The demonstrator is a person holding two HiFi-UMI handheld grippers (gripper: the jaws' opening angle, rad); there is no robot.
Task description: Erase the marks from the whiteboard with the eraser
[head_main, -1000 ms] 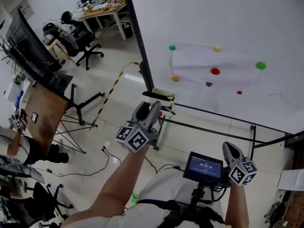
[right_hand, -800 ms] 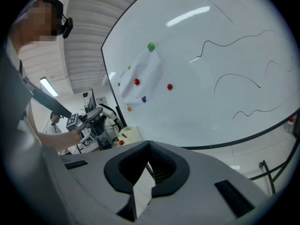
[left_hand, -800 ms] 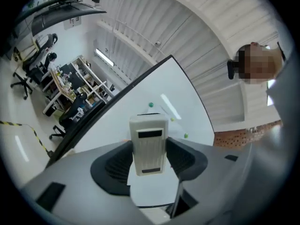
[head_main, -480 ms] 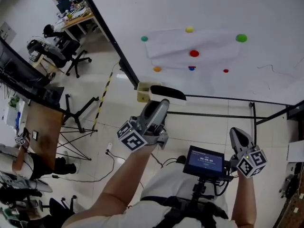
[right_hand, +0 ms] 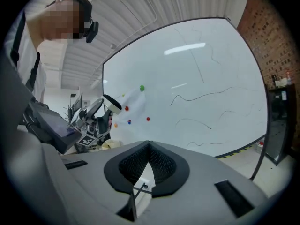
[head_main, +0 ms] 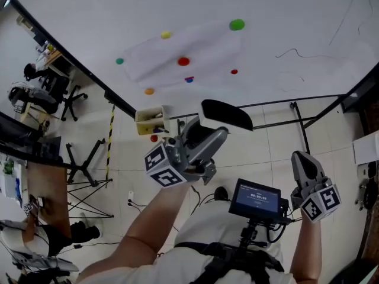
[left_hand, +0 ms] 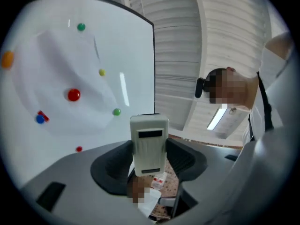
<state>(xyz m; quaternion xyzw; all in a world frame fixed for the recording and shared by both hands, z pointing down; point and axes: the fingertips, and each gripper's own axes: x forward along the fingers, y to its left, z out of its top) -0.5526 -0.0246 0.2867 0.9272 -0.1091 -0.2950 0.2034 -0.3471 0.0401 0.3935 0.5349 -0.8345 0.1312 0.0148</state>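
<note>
My left gripper [head_main: 214, 130] is shut on the eraser [head_main: 226, 115], whose black felt face points toward the whiteboard [head_main: 195, 5]. In the left gripper view the eraser's white back [left_hand: 149, 134] stands upright between the jaws of the left gripper [left_hand: 150, 159]. Thin black marks [head_main: 298, 55] run across the board's right part, clearer in the right gripper view as marks [right_hand: 206, 95]. The right gripper [head_main: 302, 160] hangs low at the right, shut and empty; its jaws meet in the right gripper view [right_hand: 149, 150]. The eraser is short of the board.
A paper sheet [head_main: 180, 51] is pinned on the board by coloured magnets: green [head_main: 237, 24], yellow [head_main: 166, 35], red [head_main: 183, 61]. A small box [head_main: 150, 122] sits at the board's lower edge. A small screen [head_main: 255, 199] is mounted at my chest. Desks and chairs [head_main: 56, 87] stand at left.
The left gripper with the eraser has risen and come nearer the board. My view has swung right along the board, bringing the black marks into sight. The right gripper has barely moved.
</note>
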